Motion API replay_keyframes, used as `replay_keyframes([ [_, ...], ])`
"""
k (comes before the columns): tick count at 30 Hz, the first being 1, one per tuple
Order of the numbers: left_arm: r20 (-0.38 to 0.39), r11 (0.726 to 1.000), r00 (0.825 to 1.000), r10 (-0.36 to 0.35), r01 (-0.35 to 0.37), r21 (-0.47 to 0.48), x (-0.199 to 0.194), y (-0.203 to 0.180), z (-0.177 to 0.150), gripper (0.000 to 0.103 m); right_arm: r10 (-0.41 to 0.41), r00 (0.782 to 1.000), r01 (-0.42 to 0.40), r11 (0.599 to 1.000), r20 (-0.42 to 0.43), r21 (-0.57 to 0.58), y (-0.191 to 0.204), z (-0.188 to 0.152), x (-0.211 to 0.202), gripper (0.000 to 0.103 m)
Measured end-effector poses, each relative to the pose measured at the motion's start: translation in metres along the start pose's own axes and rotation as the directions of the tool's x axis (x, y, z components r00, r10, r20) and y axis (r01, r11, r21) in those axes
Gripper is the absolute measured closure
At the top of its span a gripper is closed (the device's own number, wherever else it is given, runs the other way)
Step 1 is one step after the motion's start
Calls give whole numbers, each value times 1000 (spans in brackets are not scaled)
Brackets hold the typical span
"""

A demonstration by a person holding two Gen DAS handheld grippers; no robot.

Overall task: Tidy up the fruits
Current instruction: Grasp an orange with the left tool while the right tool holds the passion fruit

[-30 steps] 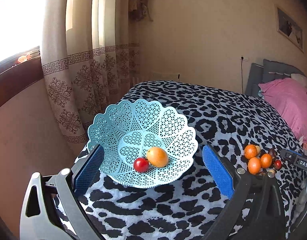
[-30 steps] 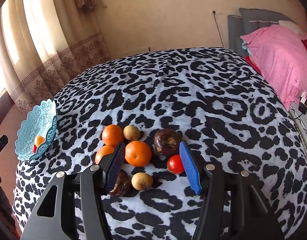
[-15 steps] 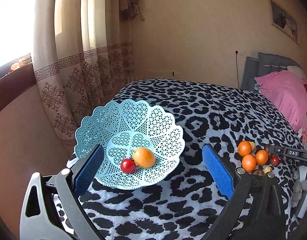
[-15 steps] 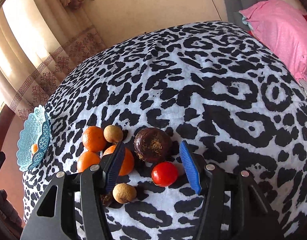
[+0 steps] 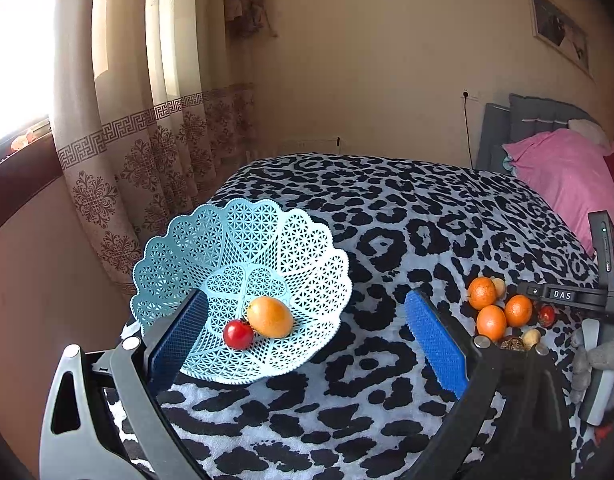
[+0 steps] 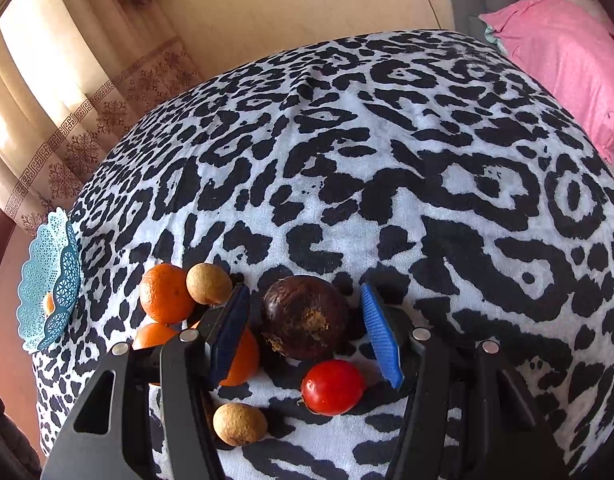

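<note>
On the bed (image 6: 387, 128), my right claw (image 6: 303, 332) has dropped in over the fruit pile, fingers apart around the dark fruit (image 6: 305, 316); the tomato (image 6: 333, 386) lies just beside it. My left claw (image 5: 307, 340) stays apart, empty, by the basket (image 5: 243, 248).

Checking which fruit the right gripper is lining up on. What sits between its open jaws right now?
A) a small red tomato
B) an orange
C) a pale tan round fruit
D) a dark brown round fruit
D: in the right wrist view the dark brown round fruit lies between the blue pads of the right gripper, whose jaws are open and not touching it.
</note>
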State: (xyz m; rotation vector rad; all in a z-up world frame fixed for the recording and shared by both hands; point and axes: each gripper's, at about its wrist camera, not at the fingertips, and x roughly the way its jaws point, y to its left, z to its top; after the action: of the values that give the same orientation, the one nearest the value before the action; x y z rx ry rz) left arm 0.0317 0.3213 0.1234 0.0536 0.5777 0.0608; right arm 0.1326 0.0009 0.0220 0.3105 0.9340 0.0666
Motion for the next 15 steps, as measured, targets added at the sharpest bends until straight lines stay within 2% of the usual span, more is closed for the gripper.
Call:
replay_keyframes([
  [2, -2, 1000, 1000, -3, 3, 6, 1, -3, 1, 3, -9, 1000, 9, 1000, 3, -17, 2, -1, 0, 46],
  [5, -5, 1000, 1000, -8, 8, 17, 2, -9, 2, 3, -36, 999, 36, 999, 8, -39, 3, -2, -1, 55],
  [7, -9, 1000, 1000, -14, 14, 25, 3, -13, 2, 3, -22, 1000, 23, 999, 8, -47, 3, -4, -2, 59],
  [15, -51, 995, 995, -84, 86, 49, 10, -36, 1, 3, -9, 997, 14, 998, 78, -62, 2, -6, -27, 59],
])
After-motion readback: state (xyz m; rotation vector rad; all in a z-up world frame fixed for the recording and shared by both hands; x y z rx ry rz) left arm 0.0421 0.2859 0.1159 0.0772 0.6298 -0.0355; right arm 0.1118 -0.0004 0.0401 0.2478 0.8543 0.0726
